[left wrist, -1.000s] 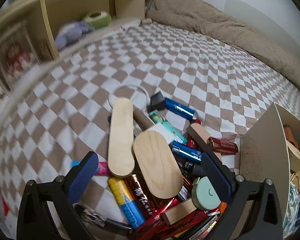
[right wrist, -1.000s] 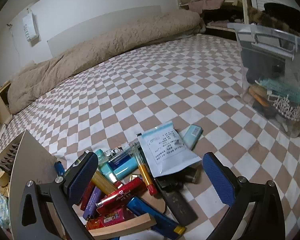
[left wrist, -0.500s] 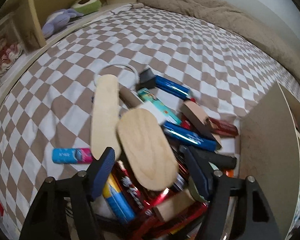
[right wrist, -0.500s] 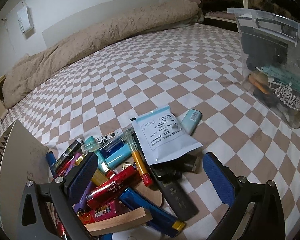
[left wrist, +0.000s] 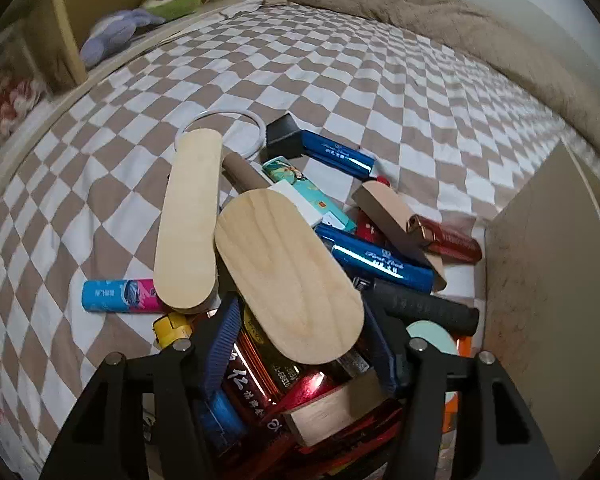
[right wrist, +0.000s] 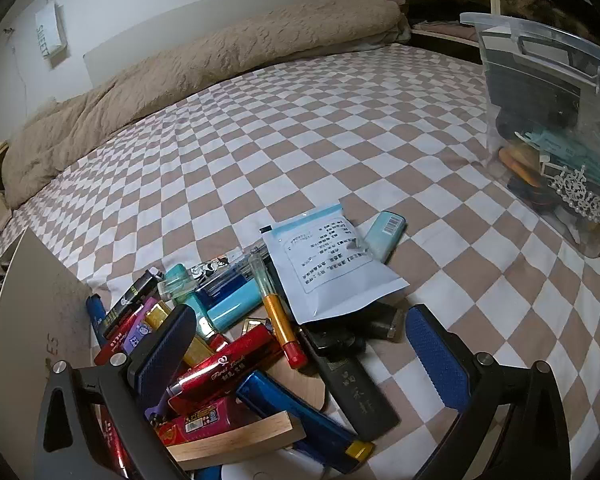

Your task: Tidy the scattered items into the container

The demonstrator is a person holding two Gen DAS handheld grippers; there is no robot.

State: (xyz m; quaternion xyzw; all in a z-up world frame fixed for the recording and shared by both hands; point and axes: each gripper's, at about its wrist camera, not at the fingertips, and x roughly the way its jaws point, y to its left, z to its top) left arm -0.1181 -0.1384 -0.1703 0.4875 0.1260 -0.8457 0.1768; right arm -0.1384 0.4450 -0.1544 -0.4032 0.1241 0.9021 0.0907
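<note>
The left gripper (left wrist: 300,344) is set low over the pile, and its two blue pads are drawn in on either side of the near end of the wide wooden paddle (left wrist: 288,276). Whether the pads (left wrist: 220,348) already press the wood cannot be told; a thin gap may remain on the right side. The right gripper (right wrist: 300,356) is spread wide and holds nothing; it hangs above the same heap.

All places are given from the wide paddle. Just to its left lies a narrow wooden paddle (left wrist: 188,220), whose far end rests over a white ring (left wrist: 220,128). Under the near end of the wide paddle red foil packets (left wrist: 260,364) and a wooden block (left wrist: 332,412) are seen. To its right two blue tubes (left wrist: 376,260) and a black cylinder (left wrist: 424,308) lie touching it or just beside it. Further right stands the wall of a cardboard box (left wrist: 540,280). In the right wrist view a clear plastic bin (right wrist: 548,128) stands well apart from the heap, already partly filled; which of the two is the intended container cannot be told.

For a good grasp, the paddle should probably be pinched across its width and lifted straight up, slowly, because the packets below may be dragged along. The tilted board could slip if it is held only at the rim.
</note>
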